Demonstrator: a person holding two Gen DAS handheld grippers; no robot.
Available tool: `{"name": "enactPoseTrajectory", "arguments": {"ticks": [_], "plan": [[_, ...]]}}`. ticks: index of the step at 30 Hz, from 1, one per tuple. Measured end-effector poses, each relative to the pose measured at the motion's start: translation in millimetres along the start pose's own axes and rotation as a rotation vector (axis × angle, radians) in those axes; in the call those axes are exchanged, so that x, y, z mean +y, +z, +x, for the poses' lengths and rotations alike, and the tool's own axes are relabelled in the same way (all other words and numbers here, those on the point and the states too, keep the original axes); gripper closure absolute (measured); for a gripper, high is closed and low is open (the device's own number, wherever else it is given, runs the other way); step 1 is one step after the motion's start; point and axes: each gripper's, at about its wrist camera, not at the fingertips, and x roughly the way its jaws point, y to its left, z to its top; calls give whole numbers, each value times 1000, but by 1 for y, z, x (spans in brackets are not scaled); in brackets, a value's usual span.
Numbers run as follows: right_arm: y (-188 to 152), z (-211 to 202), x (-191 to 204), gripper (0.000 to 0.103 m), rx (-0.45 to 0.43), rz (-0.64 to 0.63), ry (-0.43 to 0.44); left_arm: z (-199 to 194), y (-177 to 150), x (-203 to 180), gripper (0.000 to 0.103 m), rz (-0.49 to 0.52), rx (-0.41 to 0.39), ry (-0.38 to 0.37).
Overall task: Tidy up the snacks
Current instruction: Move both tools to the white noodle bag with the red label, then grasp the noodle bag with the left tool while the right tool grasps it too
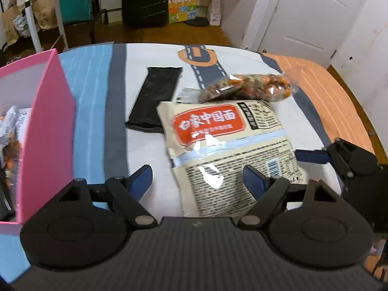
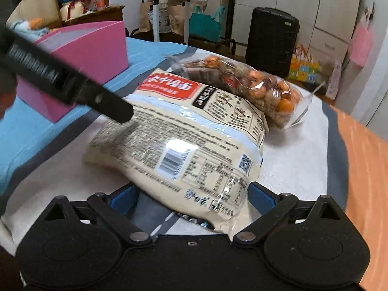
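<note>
A cream noodle bag (image 1: 218, 140) with a red label lies on the bed cover. My left gripper (image 1: 198, 181) hovers open over its near end, the pads apart from it. My right gripper (image 2: 192, 197) stands wide open, with the bag's (image 2: 194, 133) near corner between its blue pads, which do not press on it. A clear bag of orange and brown snacks (image 1: 247, 87) (image 2: 254, 82) rests against the bag's far end. A black packet (image 1: 155, 97) lies left of it. The open pink box (image 1: 46, 126) (image 2: 92, 55) at the left holds several packets.
The striped bed cover (image 1: 92, 111) is blue, grey, white and orange. One finger (image 1: 312, 156) of the right gripper shows at the right edge; one finger (image 2: 114, 108) of the left gripper crosses over the bag. Beyond the bed stand a black suitcase (image 2: 271, 41) and paper bags.
</note>
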Motion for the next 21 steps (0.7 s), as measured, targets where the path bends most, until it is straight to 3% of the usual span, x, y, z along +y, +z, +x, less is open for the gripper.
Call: {"name": "enactPoseTrajectory", "arguments": {"ticks": [7, 19, 21], "plan": [[2, 18, -19, 0, 30, 16, 102, 25, -2, -1, 30, -67, 45, -63], [-4, 23, -12, 0, -31, -3, 92, 34, 2, -6, 44, -141, 54, -98], [-3, 22, -8, 6, -40, 5, 93, 35, 2, -6, 45, -150, 58, -105]]}}
